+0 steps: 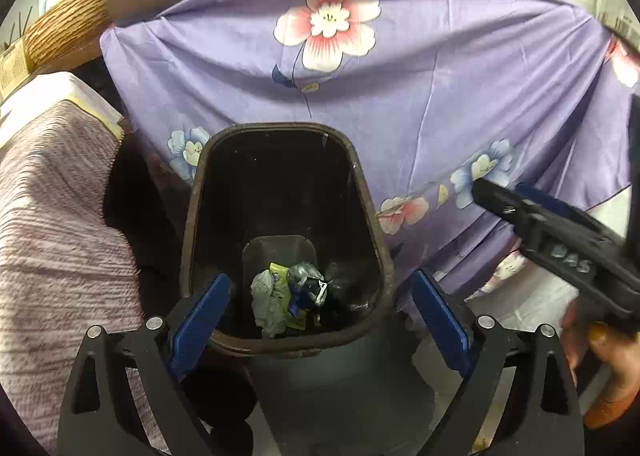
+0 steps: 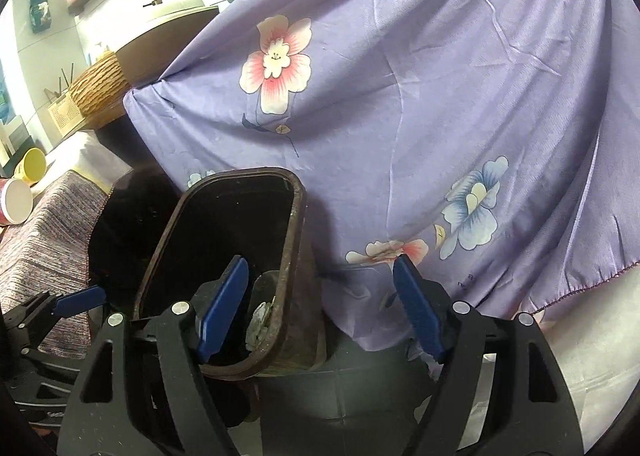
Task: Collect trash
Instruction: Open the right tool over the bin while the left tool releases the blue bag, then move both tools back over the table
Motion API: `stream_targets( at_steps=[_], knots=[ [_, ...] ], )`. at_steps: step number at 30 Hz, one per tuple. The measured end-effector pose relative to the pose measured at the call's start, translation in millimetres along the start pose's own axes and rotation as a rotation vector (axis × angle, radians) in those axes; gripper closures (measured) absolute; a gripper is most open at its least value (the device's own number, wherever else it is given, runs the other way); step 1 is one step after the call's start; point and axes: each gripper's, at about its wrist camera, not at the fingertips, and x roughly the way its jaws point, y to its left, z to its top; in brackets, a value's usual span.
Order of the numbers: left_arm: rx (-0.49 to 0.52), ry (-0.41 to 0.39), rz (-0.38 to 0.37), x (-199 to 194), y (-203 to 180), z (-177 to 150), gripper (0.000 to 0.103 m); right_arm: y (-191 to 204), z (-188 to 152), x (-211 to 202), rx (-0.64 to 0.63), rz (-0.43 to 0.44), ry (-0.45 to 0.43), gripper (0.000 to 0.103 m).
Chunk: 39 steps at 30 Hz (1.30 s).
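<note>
I am holding my left claw directly over the mouth of the dark bin, pointing steeply down into it, because that is the surest way for anything I let go of to drop inside rather than beside it. Its blue pads are standing wide apart with nothing between them, one on each side of the opening as that camera sees it. The trash is lying at the very bottom of the bin: a crumpled heap of pale tissue, a yellow wrapper and some clear and dark-blue plastic. I am judging that this round of collecting is delivered. My right claw is hovering just beside the bin, its own pads spread and gripping nothing; one finger is hanging over the bin's rim and the other is over the purple flowered cloth that is draped behind the bin. I am keeping that claw near but out of the drop line, so it is not blocking the opening. In the right wrist view my left claw is showing at the far left, only one of its tips in view. A striped cloth is covering the furniture to the left, and tipped cups are lying on it further back; whether those count as trash I cannot tell.
</note>
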Motion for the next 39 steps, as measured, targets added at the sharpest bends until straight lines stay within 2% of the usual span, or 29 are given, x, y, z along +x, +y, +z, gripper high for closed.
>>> stream_targets(
  at_steps=[3, 12, 20, 24, 30, 34, 36, 39],
  knots=[
    [-0.001, -0.027, 0.001, -17.1, -1.0, -2.3, 0.010, 4.6, 2.0, 0.3, -0.009, 0.004, 0.001, 0.025],
    [0.004, -0.125, 0.025, -84.2, 3.0, -2.3, 0.006, 28.0, 7.6, 1.5, -0.050, 0.040, 0.007, 0.025],
    [-0.023, -0.215, 0.113, -145.5, 28.8, -9.4, 0.005, 69.6, 11.8, -4.9, -0.121, 0.126, 0.018, 0.025],
    [-0.056, -0.261, 0.216, -174.5, 54.1, -17.4, 0.005, 93.0, 14.4, -10.3, -0.163, 0.168, 0.015, 0.025],
    [-0.151, -0.323, 0.378, -220.3, 105.0, -38.7, 0.005, 155.8, 17.8, -25.8, -0.295, 0.275, -0.002, 0.025],
    [-0.220, -0.337, 0.510, -253.1, 150.5, -57.7, 0.005, 196.3, 19.6, -41.1, -0.372, 0.334, -0.026, 0.024],
    [-0.259, -0.335, 0.560, -264.8, 171.2, -63.9, 0.005, 214.7, 19.7, -48.1, -0.404, 0.363, -0.035, 0.019],
    [-0.340, -0.344, 0.633, -286.8, 205.9, -77.9, 0.005, 237.1, 18.6, -59.2, -0.450, 0.397, -0.052, 0.017]
  ],
)
